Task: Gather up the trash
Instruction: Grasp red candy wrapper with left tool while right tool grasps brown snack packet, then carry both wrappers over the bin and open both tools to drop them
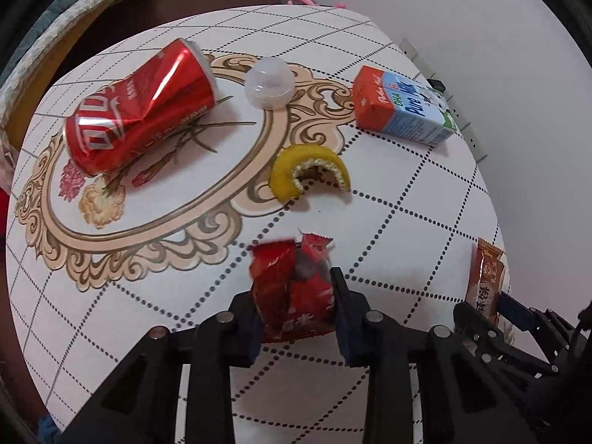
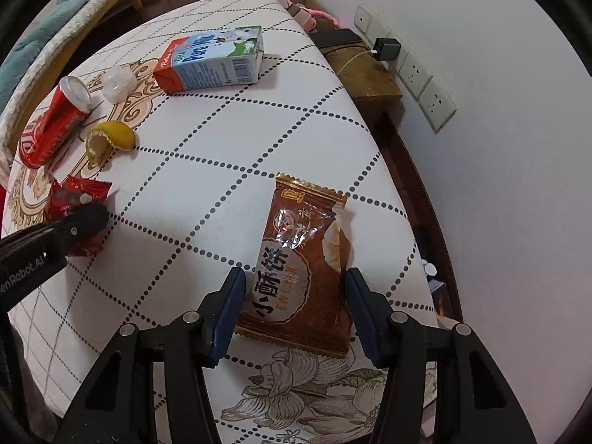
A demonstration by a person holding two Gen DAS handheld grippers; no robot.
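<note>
My left gripper [image 1: 296,296] is shut on a crumpled red wrapper [image 1: 294,288], low over the table; it also shows in the right wrist view [image 2: 79,199]. My right gripper [image 2: 294,285] is open, its jaws on either side of a brown snack packet [image 2: 305,262] that lies flat near the table's right edge; the packet also shows in the left wrist view [image 1: 484,281]. A crushed red can [image 1: 138,111], a clear plastic lid [image 1: 269,82], a milk carton [image 1: 403,111] and a yellow peel [image 1: 309,170] lie further back on the table.
The round table [image 2: 259,140] has a white dotted-grid cloth with a floral pattern. A wall with sockets [image 2: 418,70] and a wooden box [image 2: 366,70] are to the right. A bed [image 1: 66,18] stands at the far left.
</note>
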